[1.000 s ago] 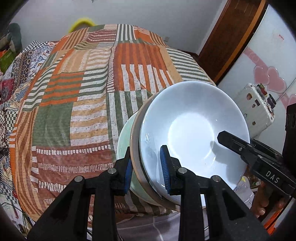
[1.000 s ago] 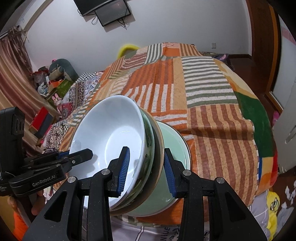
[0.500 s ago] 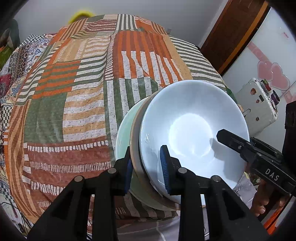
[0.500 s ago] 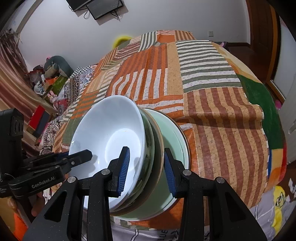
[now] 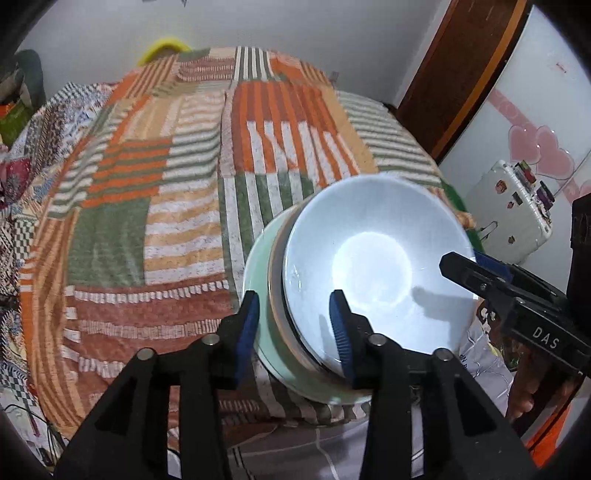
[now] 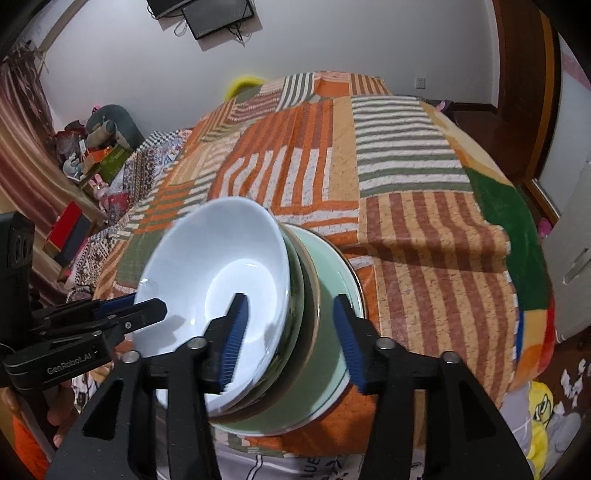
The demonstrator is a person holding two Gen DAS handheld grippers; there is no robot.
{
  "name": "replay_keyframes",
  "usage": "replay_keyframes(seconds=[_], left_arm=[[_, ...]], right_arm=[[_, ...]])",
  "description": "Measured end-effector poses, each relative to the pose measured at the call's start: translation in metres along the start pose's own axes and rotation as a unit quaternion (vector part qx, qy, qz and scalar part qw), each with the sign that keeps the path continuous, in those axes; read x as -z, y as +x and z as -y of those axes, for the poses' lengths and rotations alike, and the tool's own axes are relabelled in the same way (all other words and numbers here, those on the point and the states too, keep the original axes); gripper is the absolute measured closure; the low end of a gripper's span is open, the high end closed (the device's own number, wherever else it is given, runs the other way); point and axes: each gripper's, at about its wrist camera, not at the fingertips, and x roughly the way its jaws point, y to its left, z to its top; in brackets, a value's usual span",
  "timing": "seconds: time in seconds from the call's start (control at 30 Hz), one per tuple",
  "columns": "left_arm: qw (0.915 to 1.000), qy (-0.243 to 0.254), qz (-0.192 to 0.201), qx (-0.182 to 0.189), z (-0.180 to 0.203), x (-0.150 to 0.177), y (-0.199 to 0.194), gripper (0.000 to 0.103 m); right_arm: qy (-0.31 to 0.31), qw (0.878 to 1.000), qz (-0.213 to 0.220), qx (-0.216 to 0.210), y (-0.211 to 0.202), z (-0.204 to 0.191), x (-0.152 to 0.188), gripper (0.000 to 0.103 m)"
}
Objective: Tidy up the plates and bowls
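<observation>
A stack of dishes sits at the near edge of the patchwork cloth: a white bowl [image 5: 373,266] on top, a dark green gold-rimmed bowl [image 6: 301,295] under it, and a pale green plate [image 5: 262,251] at the bottom. My left gripper [image 5: 293,332] is open, its jaws straddling the stack's rim on its left side. My right gripper [image 6: 291,328] is open too, straddling the opposite rim, one finger inside the white bowl [image 6: 218,273] and one outside the plate [image 6: 332,266].
The striped patchwork cloth [image 5: 155,192] covers a bed-like surface stretching away. A white appliance [image 5: 513,218] and a wooden door [image 5: 465,74] stand at the right. Clutter and toys [image 6: 96,155] lie at the far left. A wall-mounted TV [image 6: 214,14] hangs behind.
Both grippers have opened wider around the stack's rims. The stack has settled lower onto the cloth and sits more level.
</observation>
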Motion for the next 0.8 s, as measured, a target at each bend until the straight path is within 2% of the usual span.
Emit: replay_keyframes(seconds=[0.13,0.33,0.4,0.57,0.63,0.77,0.8], left_arm=[[0.9988,0.014,0.047,0.002,0.010,0.000,-0.036,0.052],[0.9921,0.030,0.122,-0.001,0.026,0.000,-0.090,0.050],[0.9887,0.029,0.147,0.001,0.029,0.002,-0.107,0.043],[0.9721,0.028,0.233,-0.005,0.034,0.009,-0.156,0.029],[0.9633,0.032,0.266,-0.012,0.038,0.013,-0.174,0.019],[0.9447,0.041,0.323,-0.039,0.046,0.023,-0.205,0.005],[0.9413,0.042,0.332,-0.045,0.047,0.025,-0.210,0.002]], right_arm=[[-0.014,1.000,0.027,0.002,-0.023,-0.006,-0.002,0.052],[-0.044,0.996,0.076,0.000,-0.061,-0.023,-0.006,0.051],[-0.054,0.994,0.096,-0.001,-0.074,-0.031,-0.007,0.051],[-0.077,0.984,0.159,-0.011,-0.113,-0.047,-0.009,0.047],[-0.082,0.978,0.190,-0.016,-0.131,-0.051,-0.010,0.037],[-0.095,0.966,0.238,-0.024,-0.156,-0.061,-0.010,0.033],[-0.097,0.964,0.246,-0.023,-0.159,-0.063,-0.010,0.028]])
